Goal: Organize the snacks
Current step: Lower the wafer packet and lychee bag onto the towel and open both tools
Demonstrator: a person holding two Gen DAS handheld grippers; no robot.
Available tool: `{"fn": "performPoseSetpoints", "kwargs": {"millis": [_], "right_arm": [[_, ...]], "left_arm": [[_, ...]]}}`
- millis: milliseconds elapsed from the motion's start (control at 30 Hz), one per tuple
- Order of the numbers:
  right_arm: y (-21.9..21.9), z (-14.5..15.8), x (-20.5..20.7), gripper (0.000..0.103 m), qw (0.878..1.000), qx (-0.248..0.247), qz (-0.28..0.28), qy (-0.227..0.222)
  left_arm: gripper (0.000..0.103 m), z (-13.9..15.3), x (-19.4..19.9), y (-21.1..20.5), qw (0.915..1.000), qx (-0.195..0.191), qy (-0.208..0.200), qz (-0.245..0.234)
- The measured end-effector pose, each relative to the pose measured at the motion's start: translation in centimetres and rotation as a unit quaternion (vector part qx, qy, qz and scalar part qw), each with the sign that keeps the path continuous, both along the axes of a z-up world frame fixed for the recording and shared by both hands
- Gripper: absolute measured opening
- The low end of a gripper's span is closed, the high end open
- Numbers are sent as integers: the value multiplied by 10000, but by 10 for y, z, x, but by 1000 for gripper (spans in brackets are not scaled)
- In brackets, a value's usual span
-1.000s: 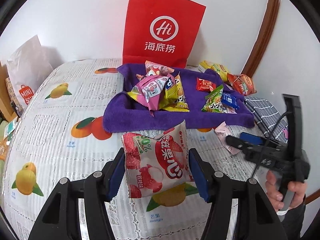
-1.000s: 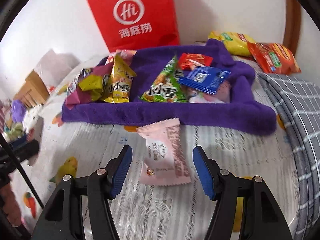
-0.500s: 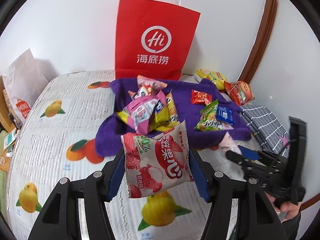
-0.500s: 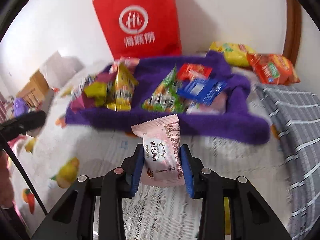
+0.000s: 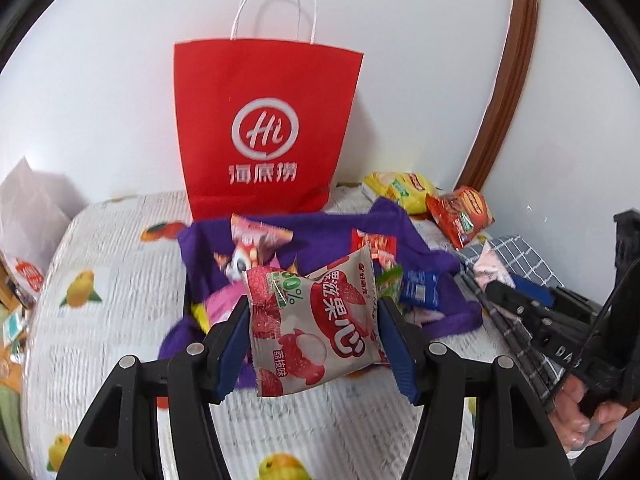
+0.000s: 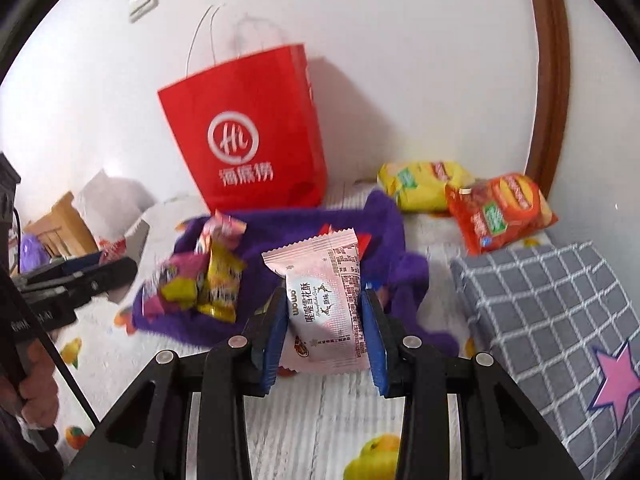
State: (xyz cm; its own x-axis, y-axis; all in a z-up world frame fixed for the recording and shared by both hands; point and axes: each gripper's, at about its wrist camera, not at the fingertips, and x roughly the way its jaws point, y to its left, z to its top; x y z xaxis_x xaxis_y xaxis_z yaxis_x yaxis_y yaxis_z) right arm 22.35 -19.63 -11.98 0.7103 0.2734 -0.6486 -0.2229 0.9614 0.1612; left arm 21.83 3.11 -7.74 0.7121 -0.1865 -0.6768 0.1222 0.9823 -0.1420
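My left gripper [image 5: 314, 344] is shut on a white and red lychee snack packet [image 5: 316, 328], held in the air in front of the purple cloth tray [image 5: 436, 268]. In the right wrist view my right gripper [image 6: 324, 328] is shut on a pink snack packet [image 6: 326, 300], also lifted above the bed. The purple tray [image 6: 384, 216] holds several snack packets, with a yellow one [image 6: 220, 276] at its left. Behind it stands a red paper bag [image 5: 264, 136] [image 6: 248, 136]. The right gripper with its pink packet [image 5: 490, 268] also shows at the right of the left wrist view.
A yellow chip bag [image 6: 424, 184] and an orange chip bag [image 6: 500, 212] lie by the wall at the back right. A grey checked cushion [image 6: 552, 312] sits on the right. The fruit-print bedspread [image 5: 108, 280] covers the bed. A white paper bag [image 5: 28, 216] stands at the left.
The right gripper closed on the pink packet and lifted it off the bedspread. Both grippers rose and moved toward the purple tray and red bag, the left still holding the lychee packet.
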Motion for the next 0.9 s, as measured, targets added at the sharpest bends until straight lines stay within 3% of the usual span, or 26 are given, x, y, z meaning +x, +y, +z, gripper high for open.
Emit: {"fn": "performPoseSetpoints", "kwargs": {"millis": [467, 667, 900], "right_arm": [[17, 27, 61, 37, 9996, 241, -140, -110], [18, 1, 76, 37, 9986, 508, -151, 6], [19, -22, 80, 37, 9987, 449, -225, 125]], "left_arm": [[59, 22, 49, -7, 9992, -391, -125, 29], [59, 5, 64, -5, 9992, -411, -5, 15], [59, -8, 74, -5, 9992, -386, 136, 43]]}}
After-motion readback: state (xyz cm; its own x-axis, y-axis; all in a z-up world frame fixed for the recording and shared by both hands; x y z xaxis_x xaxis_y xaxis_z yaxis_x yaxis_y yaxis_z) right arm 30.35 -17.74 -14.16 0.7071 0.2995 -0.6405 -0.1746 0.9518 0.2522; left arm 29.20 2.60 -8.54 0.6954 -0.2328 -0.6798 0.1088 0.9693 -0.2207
